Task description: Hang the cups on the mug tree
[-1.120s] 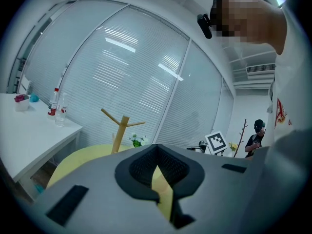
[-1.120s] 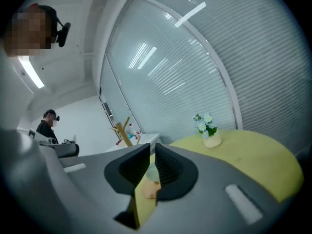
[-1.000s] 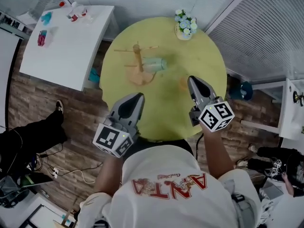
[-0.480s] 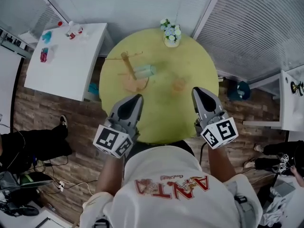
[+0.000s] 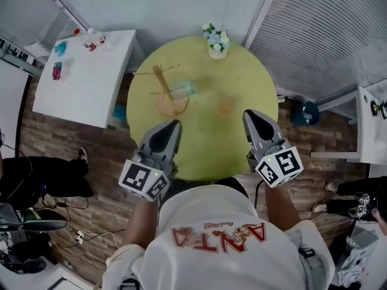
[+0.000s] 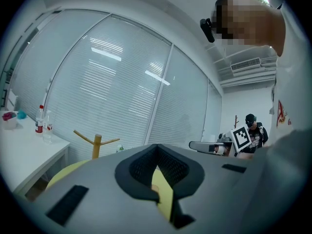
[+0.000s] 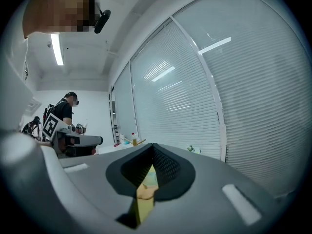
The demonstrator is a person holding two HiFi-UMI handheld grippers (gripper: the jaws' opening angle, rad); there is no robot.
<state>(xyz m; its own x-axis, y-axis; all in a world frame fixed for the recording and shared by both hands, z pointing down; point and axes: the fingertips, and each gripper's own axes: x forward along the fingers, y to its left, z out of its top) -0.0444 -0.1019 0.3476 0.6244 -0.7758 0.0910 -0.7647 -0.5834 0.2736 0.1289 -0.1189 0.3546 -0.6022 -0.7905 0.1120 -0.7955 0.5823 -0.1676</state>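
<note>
A wooden mug tree (image 5: 163, 89) stands at the far left of the round yellow table (image 5: 208, 147); its top also shows in the left gripper view (image 6: 96, 145). A pale green cup (image 5: 183, 89) rests against its post; I cannot tell whether it hangs or lies there. An orange cup (image 5: 226, 106) stands alone mid-table. My left gripper (image 5: 174, 123) hovers over the table's near left edge, shut and empty. My right gripper (image 5: 248, 113) is just right of and nearer than the orange cup, shut on nothing. Both jaw pairs meet at their tips (image 6: 156, 146) (image 7: 152, 146).
A small pot of flowers (image 5: 216, 41) stands at the table's far edge. A white side table (image 5: 78, 83) with bottles is at the left. Window blinds close off the far side. People stand around on the wooden floor.
Both grippers have drawn back toward the table's near edge, and the right one has come away from the orange cup, which now shows in full. Little has changed in the last half second.
</note>
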